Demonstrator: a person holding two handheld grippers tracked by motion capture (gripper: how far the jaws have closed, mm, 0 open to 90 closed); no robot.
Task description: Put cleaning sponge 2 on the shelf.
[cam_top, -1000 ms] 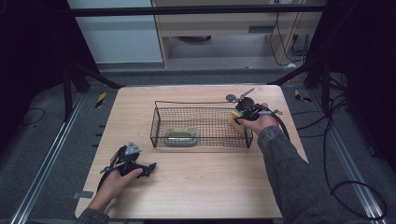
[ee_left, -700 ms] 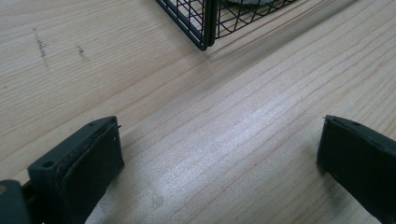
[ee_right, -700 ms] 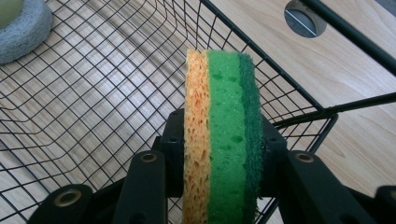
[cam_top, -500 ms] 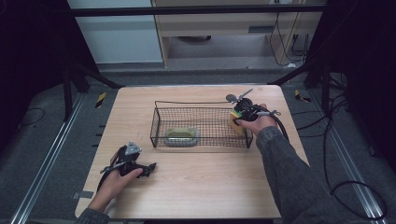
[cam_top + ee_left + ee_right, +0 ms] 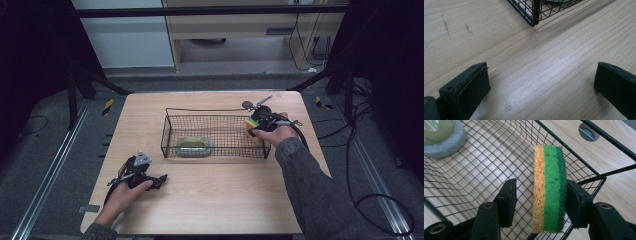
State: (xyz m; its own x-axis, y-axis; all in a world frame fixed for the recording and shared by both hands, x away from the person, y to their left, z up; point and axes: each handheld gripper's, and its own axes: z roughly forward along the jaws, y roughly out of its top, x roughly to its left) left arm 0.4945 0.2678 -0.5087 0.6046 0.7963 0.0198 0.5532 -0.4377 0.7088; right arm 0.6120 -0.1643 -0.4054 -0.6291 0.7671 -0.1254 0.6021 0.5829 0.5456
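The sponge (image 5: 550,187) stood on edge between my right gripper's (image 5: 540,197) jaws, over the right end of the wire basket (image 5: 215,150). The right jaw touched its green face; the left jaw stood slightly apart from the yellow side. My left gripper (image 5: 541,87) rested on the table (image 5: 225,200) near the basket's corner, jaws wide, holding nothing.

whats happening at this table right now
A person holds a gripper in each hand. The right gripper has a yellow and green sponge standing on edge between its jaws, one jaw touching it, the other a little apart, over the right end of a wire basket. A pale green pad lies inside. The left gripper rests open on the table.
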